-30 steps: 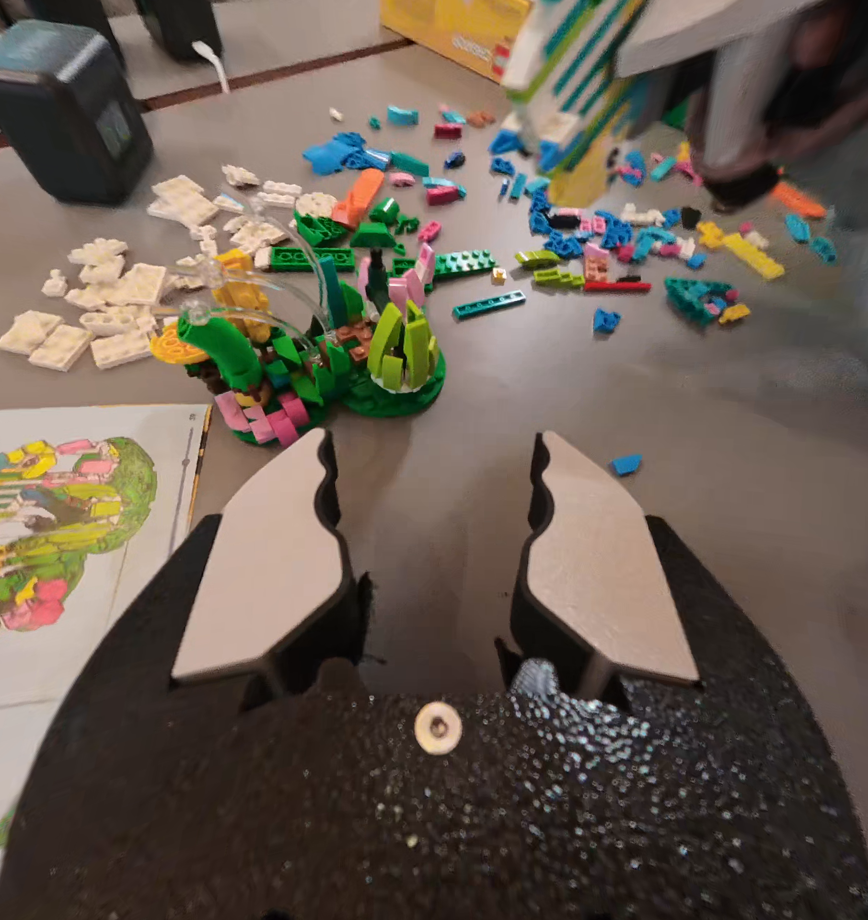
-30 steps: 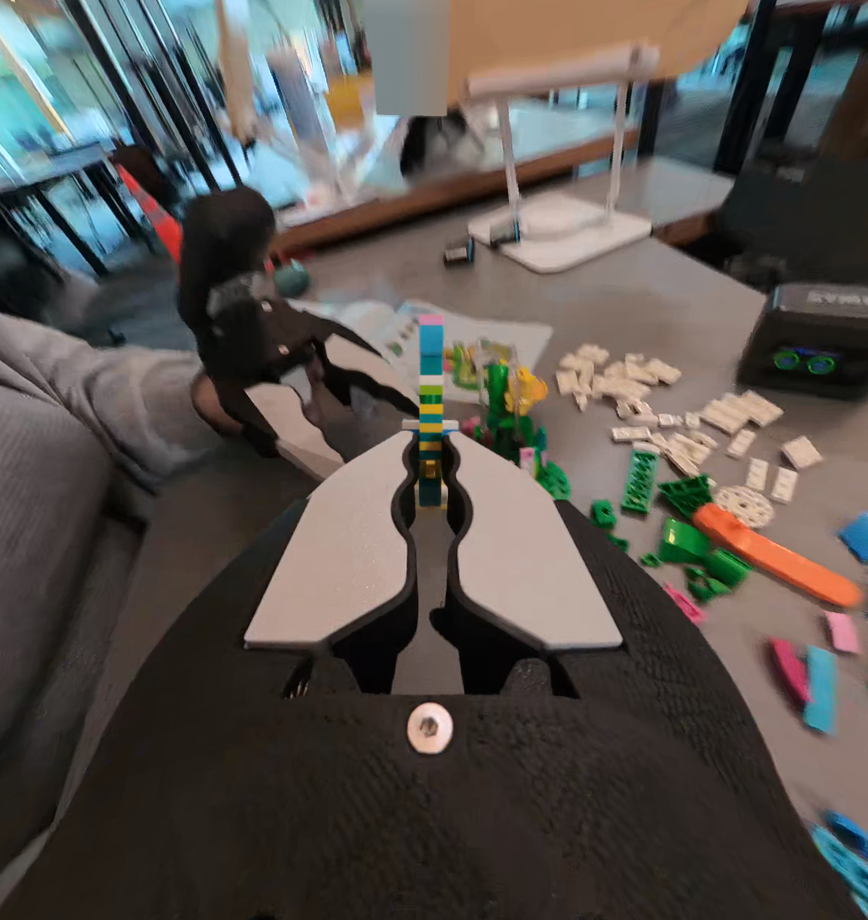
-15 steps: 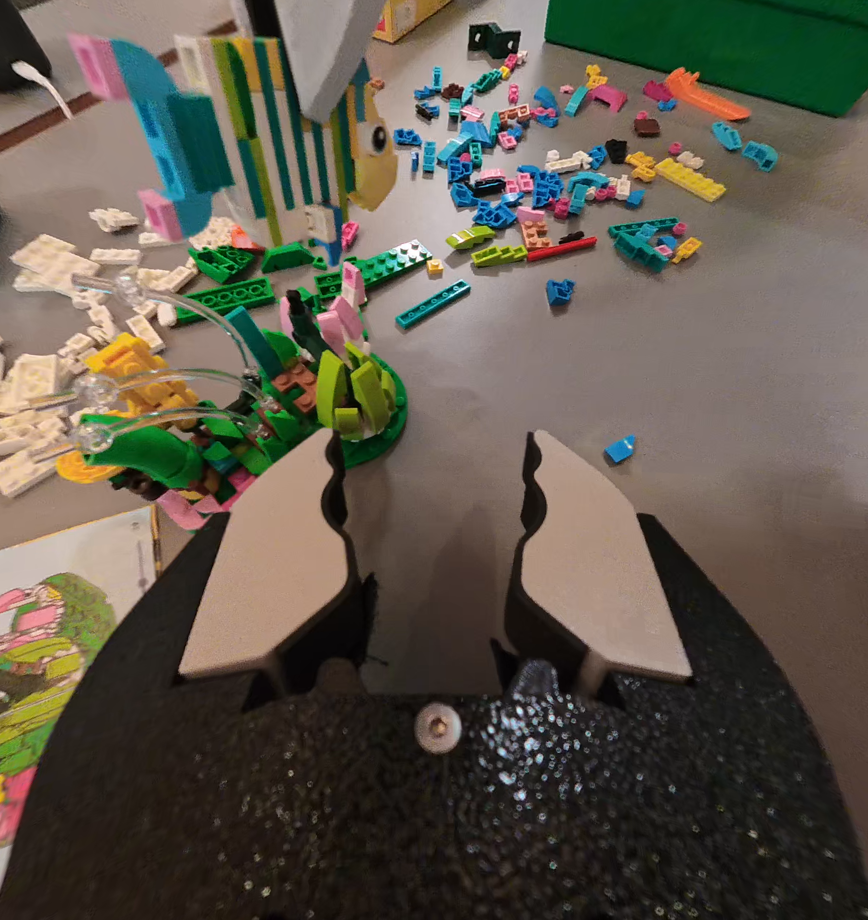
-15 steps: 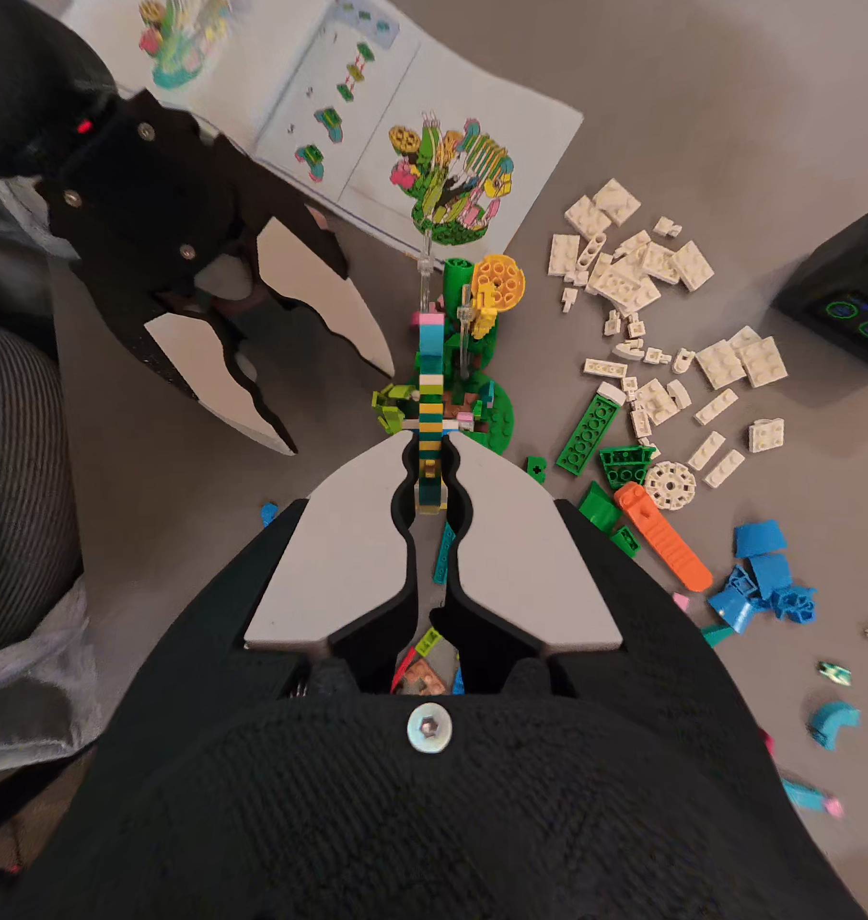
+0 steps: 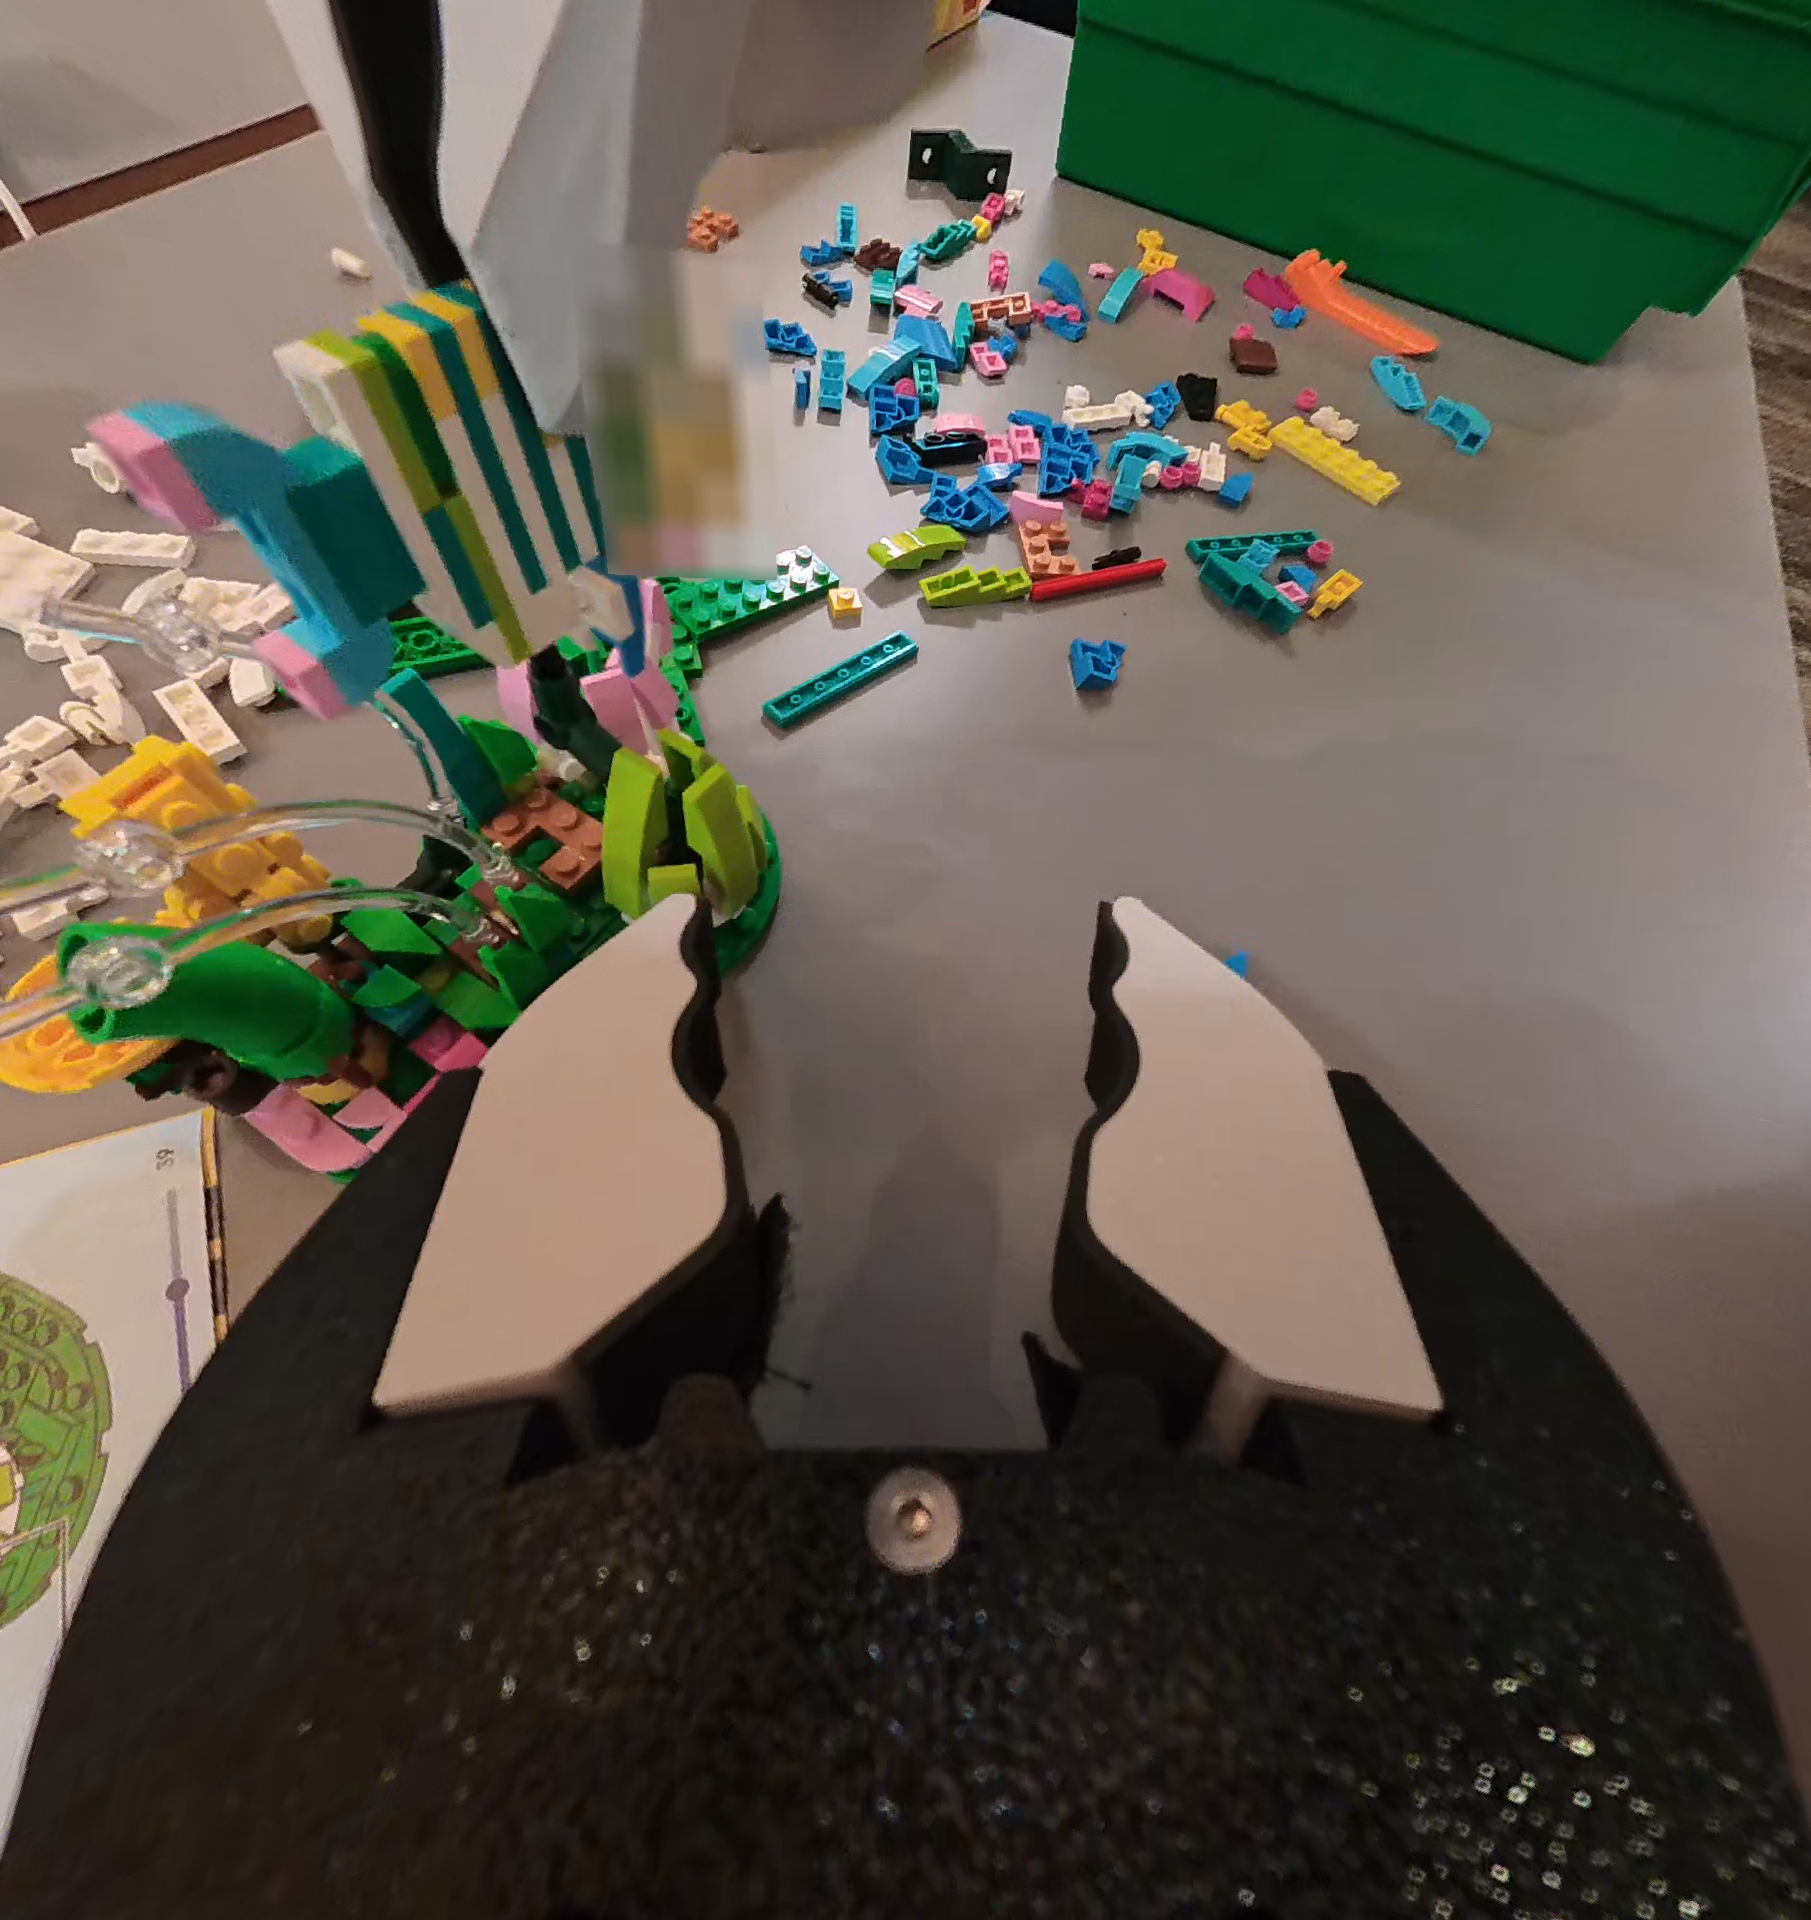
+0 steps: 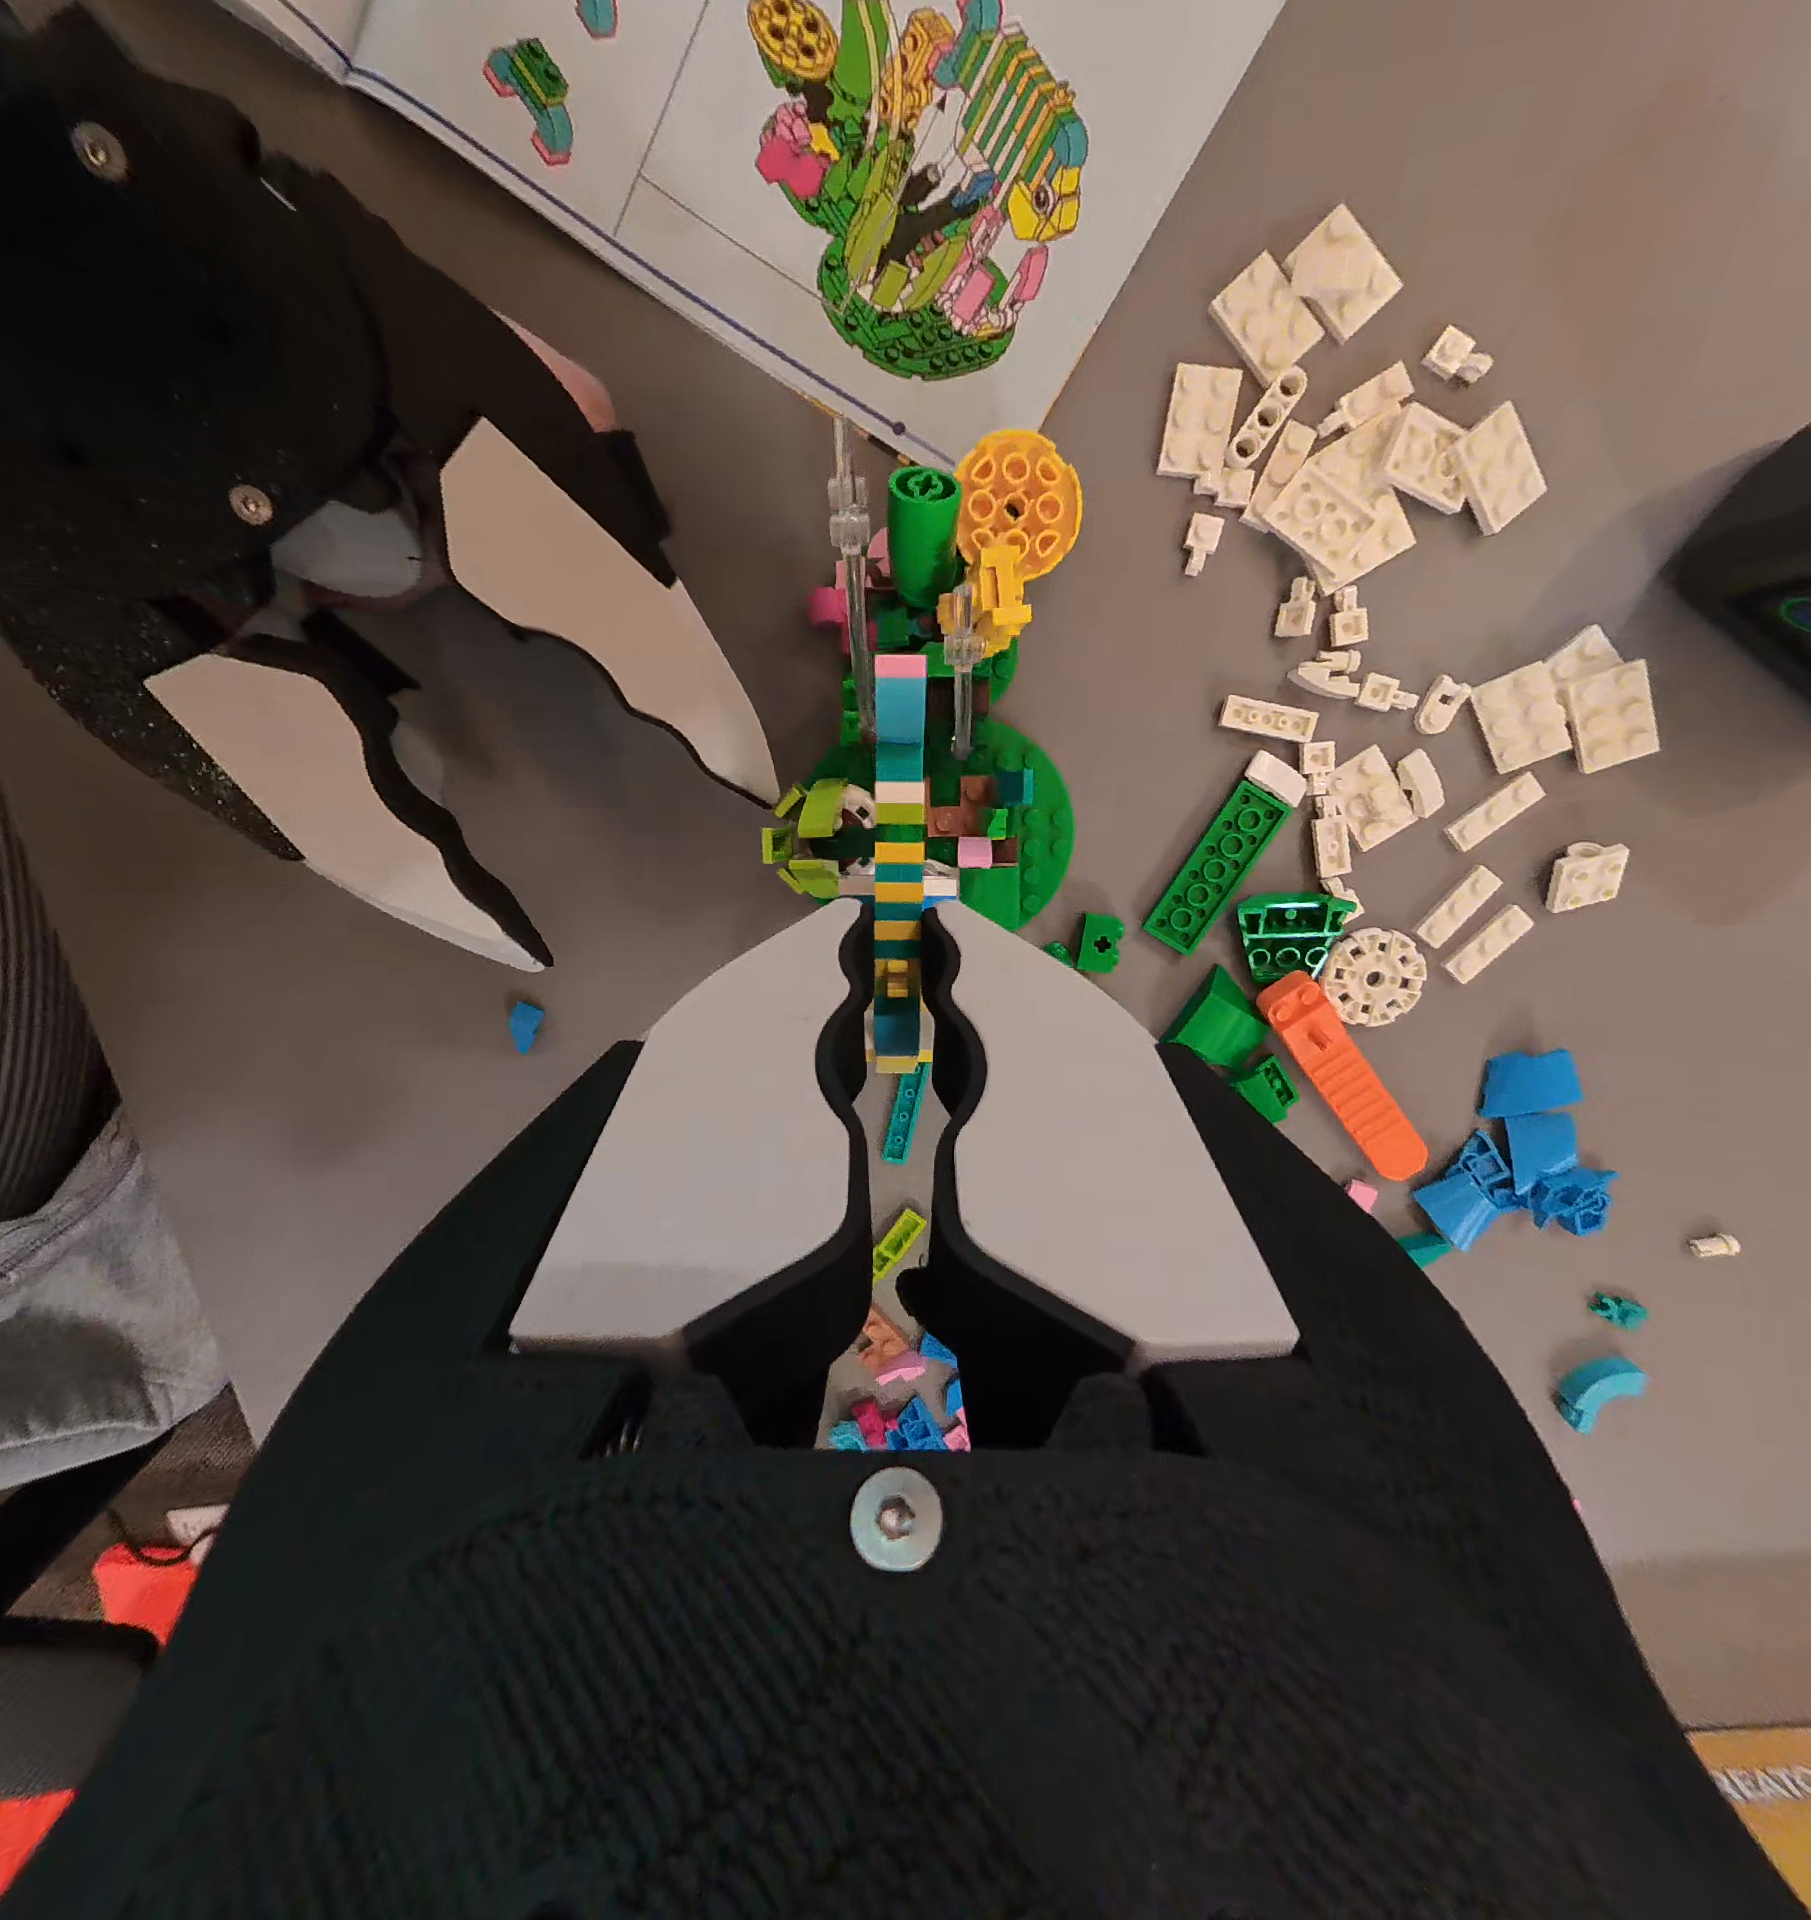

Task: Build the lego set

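Note:
My right gripper (image 6: 899, 914) is shut on a striped lego fish (image 6: 899, 821) of white, teal, yellow and lime with a pink and blue tail. It holds the fish just above the green plant base model (image 6: 1026, 831). In the left wrist view the fish (image 5: 433, 499) hangs over the model (image 5: 527, 862), close to its clear curved stalks (image 5: 288, 831). My left gripper (image 5: 896, 925) is open and empty, its left fingertip beside the lime leaves (image 5: 672, 831). It also shows in the right wrist view (image 6: 652, 862).
White pieces (image 6: 1368, 488) lie right of the model, with green plates (image 6: 1218, 862) and an orange brick separator (image 6: 1342, 1075). Blue, pink and teal pieces (image 5: 1036, 436) are scattered behind. A green bin (image 5: 1452, 156) stands at the back right. The instruction booklet (image 6: 776, 177) lies open. Across from one pair of fingers to the other is roughly 9 cm.
My right gripper has carried the fish from high on the right down over the plant model. My left gripper has moved closer to the model's green base and stays open.

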